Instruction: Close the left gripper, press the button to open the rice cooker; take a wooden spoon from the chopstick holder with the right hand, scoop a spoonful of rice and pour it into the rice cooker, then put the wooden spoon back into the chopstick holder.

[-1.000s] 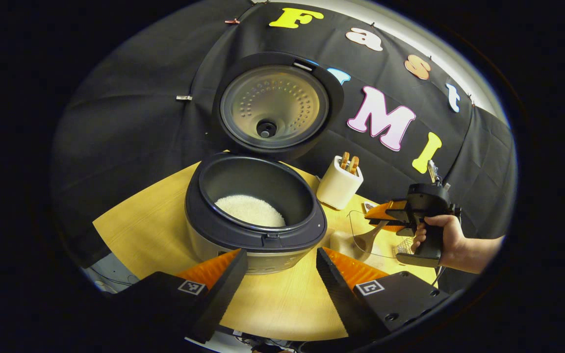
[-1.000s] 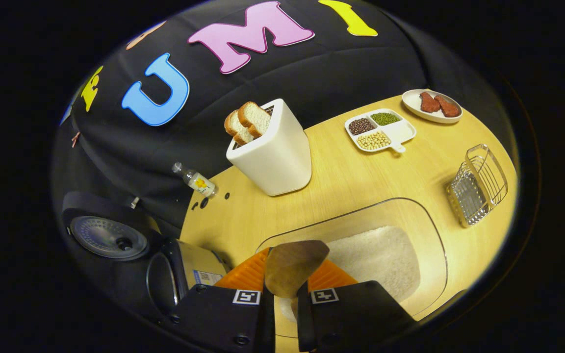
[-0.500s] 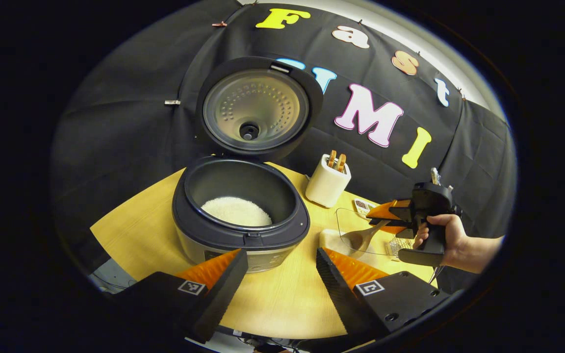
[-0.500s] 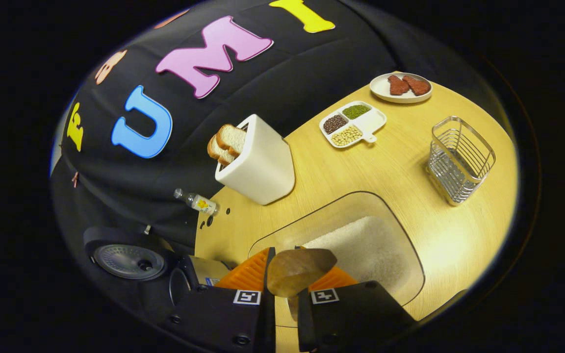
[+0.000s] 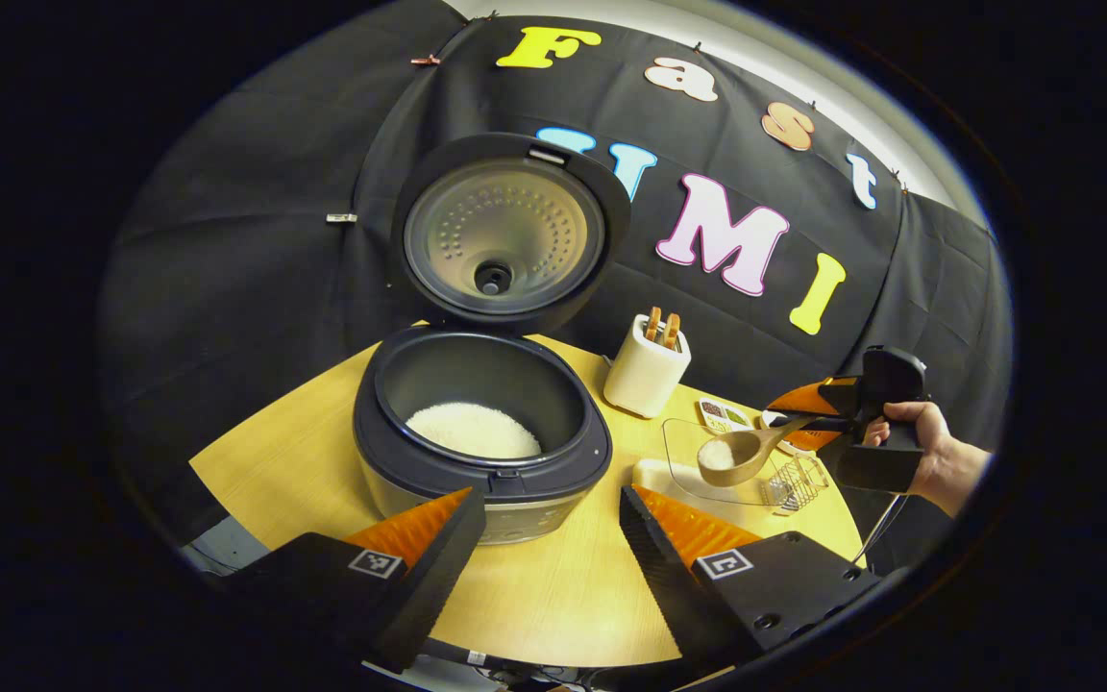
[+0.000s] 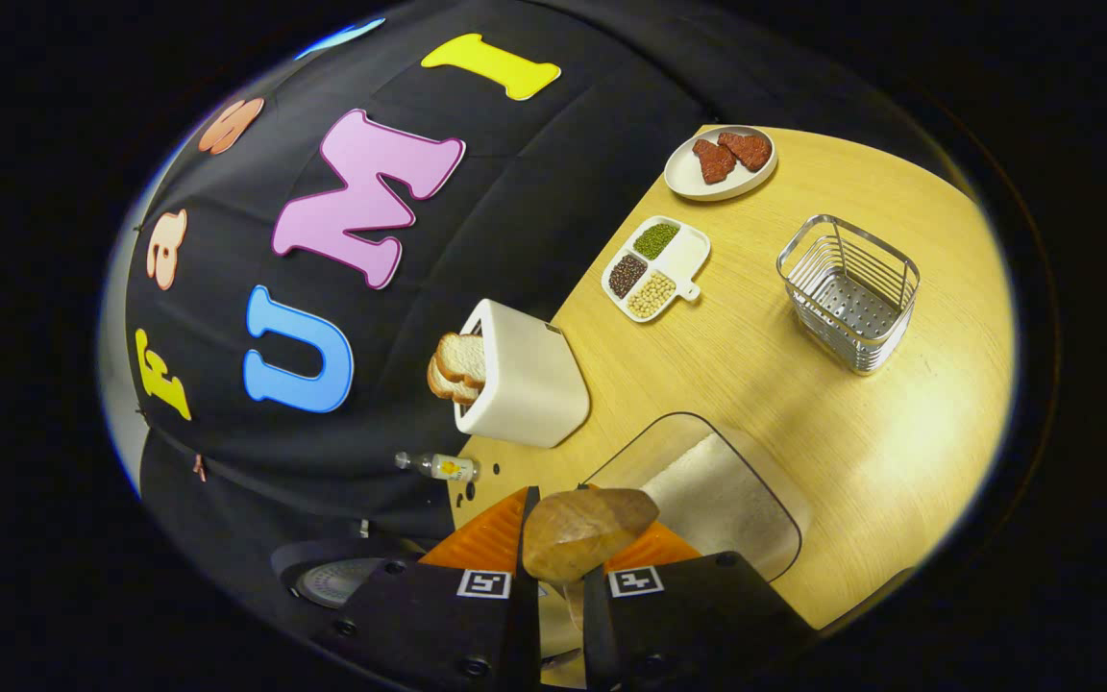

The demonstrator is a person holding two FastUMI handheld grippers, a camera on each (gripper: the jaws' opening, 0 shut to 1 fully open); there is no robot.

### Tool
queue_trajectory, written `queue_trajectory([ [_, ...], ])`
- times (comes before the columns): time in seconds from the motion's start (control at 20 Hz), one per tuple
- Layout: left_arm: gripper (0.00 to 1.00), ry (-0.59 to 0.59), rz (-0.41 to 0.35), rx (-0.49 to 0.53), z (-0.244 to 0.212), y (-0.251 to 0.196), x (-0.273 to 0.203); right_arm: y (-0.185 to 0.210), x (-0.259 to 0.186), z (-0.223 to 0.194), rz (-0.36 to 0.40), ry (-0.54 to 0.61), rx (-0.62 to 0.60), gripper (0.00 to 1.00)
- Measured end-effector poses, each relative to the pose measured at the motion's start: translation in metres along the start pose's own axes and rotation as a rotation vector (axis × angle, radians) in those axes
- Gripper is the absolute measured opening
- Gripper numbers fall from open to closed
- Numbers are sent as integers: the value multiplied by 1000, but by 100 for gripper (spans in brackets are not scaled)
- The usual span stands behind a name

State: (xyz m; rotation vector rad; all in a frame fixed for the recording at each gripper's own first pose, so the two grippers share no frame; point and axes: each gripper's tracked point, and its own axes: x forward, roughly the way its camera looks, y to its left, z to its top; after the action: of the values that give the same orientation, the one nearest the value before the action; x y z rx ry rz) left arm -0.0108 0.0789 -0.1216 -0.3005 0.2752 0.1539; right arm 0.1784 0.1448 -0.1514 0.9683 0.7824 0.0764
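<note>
At right of the left gripper view, my right gripper (image 5: pixel 808 425), fingers clamped on the wooden spoon (image 5: pixel 741 454), has lifted it loaded out of the rice tray (image 6: pixel 765 553), so the open rice cooker (image 5: pixel 481 452) at center, before my parted left gripper (image 5: pixel 552 538), comes next.

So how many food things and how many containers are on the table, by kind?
Bread slices: 2
Meat pieces: 2
Bean piles: 3
Rice cooker: 1
Clear rice tub: 1
White bread holder: 1
Wire basket: 1
Small bottle: 1
Total: 12
</note>
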Motion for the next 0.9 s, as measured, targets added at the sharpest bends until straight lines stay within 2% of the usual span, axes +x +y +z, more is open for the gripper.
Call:
queue_trajectory([
  [0.3,95,-39,19,-17,16,15,-12,67,-16,-9,123,27,82,22],
  [0.35,95,-46,24,-18,19,19,-14,81,-16,-15,144,41,73,17],
  [0.4,95,-54,27,-24,21,22,-16,93,-19,-22,164,51,57,22],
  [0.6,95,-75,58,-65,23,38,-24,135,-17,-61,214,101,3,22],
  [0.65,92,-76,68,-76,22,43,-26,145,-16,-74,226,118,-15,22],
  [0.7,95,-73,82,-83,20,48,-28,152,-14,-87,235,134,-32,22],
  [0.9,95,-94,124,-123,25,67,-36,178,-1,-136,266,177,-136,22],
])
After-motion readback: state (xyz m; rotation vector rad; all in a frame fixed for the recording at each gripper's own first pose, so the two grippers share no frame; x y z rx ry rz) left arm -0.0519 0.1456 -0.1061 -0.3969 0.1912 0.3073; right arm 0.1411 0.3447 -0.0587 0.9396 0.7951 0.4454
